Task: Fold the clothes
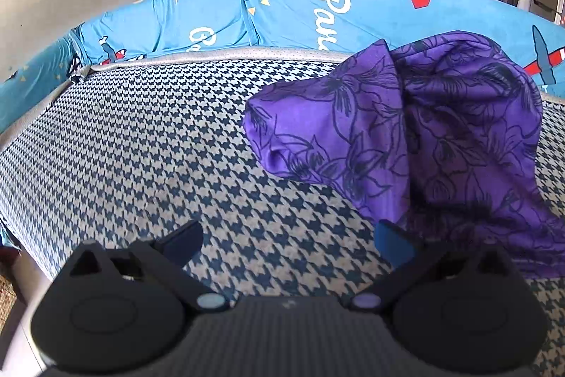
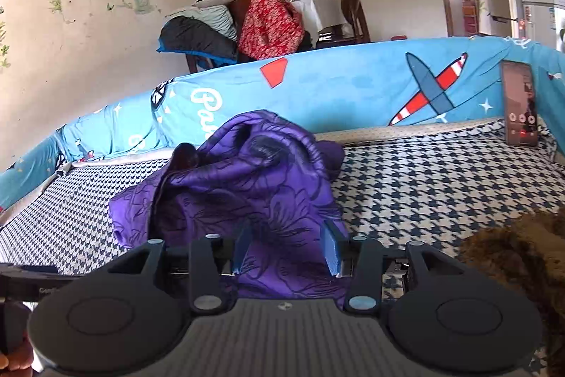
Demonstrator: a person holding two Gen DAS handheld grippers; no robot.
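Bed (image 1: 141, 147) with a houndstooth cover fills both views, a blue printed bumper (image 2: 335, 83) running along its far edge. A phone (image 2: 521, 105) stands propped against that bumper at the far right.

The purple floral garment (image 2: 247, 186) sits in a crumpled heap mid-bed, unfolded, bunched up high at the back with a flap spilling toward the near edge. No clear long axis; if anything the heap runs from far to near.

Key relation: the garment lies straight ahead of the right tongs (image 2: 287, 244) and partly under them, while it sits off to the right of the left tongs (image 1: 287, 242). Right hand looks nearer.

Right tongs: released, parted about halfway, blue pads (image 2: 332, 246) standing over the near flap of cloth. Fabric shows between them but the pads do not press on it. Whether they brush the cloth is hard to call from this angle.

Left tongs: released wide, nothing between them, only bare bed cover below. The right-side finger (image 1: 393, 241) is just beside the garment's near edge, probably not touching.

Brown furry thing (image 2: 522, 257) at the right edge of the bed, unidentified.

Folding not yet begun, judging by the heap.
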